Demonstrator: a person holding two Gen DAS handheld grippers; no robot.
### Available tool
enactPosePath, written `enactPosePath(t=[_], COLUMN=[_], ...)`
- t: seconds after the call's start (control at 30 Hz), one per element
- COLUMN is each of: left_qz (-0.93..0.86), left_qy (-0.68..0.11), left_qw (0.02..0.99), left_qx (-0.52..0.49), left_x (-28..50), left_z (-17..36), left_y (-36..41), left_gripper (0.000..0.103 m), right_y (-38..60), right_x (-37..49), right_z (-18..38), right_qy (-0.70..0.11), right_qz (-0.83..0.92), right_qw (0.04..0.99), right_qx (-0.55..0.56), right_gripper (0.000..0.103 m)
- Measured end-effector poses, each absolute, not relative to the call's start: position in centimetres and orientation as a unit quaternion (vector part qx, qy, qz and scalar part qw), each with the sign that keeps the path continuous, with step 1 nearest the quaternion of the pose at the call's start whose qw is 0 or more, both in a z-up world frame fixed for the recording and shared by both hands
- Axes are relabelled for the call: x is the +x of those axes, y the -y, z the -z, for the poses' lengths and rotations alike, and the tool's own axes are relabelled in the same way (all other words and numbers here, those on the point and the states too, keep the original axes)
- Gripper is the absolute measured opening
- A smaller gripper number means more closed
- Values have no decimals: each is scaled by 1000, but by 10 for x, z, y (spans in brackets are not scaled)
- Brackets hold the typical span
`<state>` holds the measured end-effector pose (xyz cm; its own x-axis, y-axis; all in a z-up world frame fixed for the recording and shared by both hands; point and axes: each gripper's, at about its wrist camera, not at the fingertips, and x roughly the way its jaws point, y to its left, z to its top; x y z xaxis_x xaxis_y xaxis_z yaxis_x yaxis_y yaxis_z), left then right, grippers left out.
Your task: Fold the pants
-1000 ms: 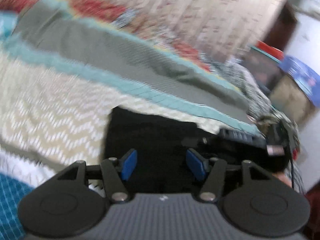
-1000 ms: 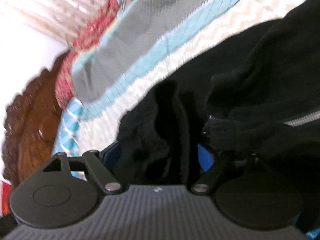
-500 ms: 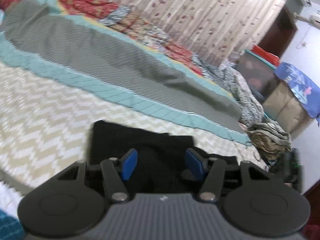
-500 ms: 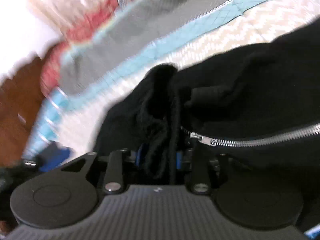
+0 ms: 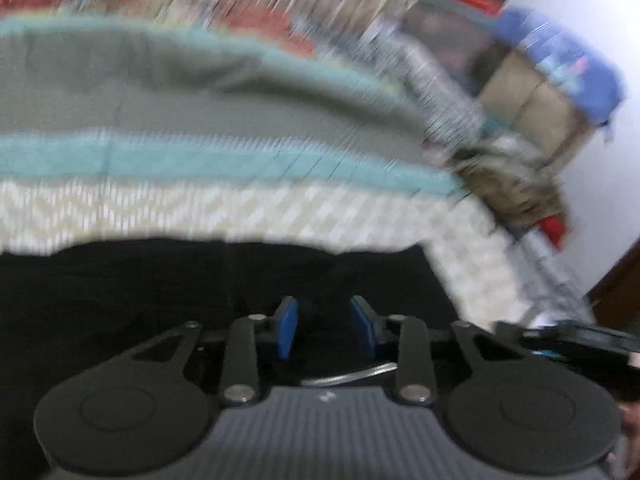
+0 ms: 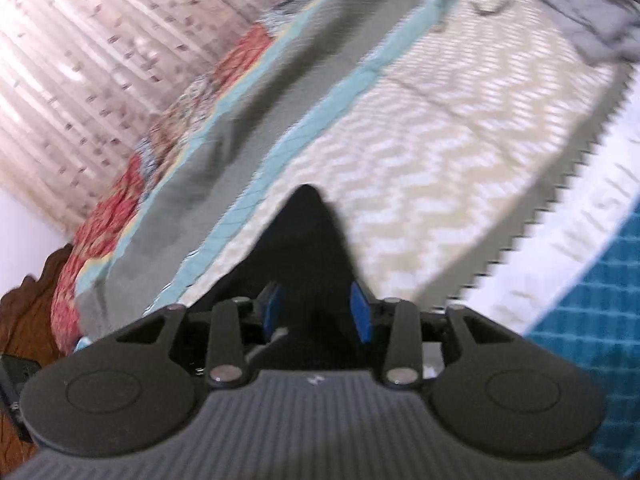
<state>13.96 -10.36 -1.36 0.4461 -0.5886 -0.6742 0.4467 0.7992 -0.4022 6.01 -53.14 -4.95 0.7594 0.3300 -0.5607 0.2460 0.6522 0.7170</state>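
The black pants (image 5: 168,296) lie on the bed's chevron blanket and fill the lower half of the blurred left wrist view. My left gripper (image 5: 325,328) sits low over them with its blue pads apart and black cloth between and under them. A silver zipper (image 5: 352,376) shows just behind the pads. In the right wrist view a pointed fold of the black pants (image 6: 308,248) runs between the blue pads of my right gripper (image 6: 316,312), which stand apart around it. Whether the pads press the cloth is not clear.
The bed carries a beige chevron blanket (image 6: 440,128), a teal stripe (image 5: 200,160) and a grey sheet (image 5: 160,96). Curtains (image 6: 80,60) hang behind. A pile of olive clothes (image 5: 516,184), a cardboard box (image 5: 536,112) and a wooden headboard (image 6: 28,312) stand at the sides.
Both views swung sharply and blurred. The right gripper's pads, shut on bunched black cloth half a second ago, now stand apart with only a pointed fold between them. The left gripper moved closer over the pants.
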Motion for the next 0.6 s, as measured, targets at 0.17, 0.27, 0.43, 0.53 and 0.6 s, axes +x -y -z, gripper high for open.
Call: enactPosePath(t=[0.17,0.27,0.43,0.53,0.6], left_qz=[257,254,240,229,215], left_qy=[-493,-499,-476,-469,-460], left_qw=[822,823,846,852,860], left_qx=[-124,-88,3,31,58], left_x=[175,176,157,143,130], left_z=[59,54,39,26,20], left_y=[101,112,136,148,156], left_gripper=[6,6,6,25,29], right_y=[518,509,508,513,516], right_x=[59,58,58,56,51], right_z=[63,64,60,64,65], right_qy=[-367,-372,-367,-365,-364], right_qz=[-41,-55,-60,-61,-60], right_qw=[830,828,832,823,818], right_qx=[418,416,413,431,441], right_gripper=[48,48,48,47,46])
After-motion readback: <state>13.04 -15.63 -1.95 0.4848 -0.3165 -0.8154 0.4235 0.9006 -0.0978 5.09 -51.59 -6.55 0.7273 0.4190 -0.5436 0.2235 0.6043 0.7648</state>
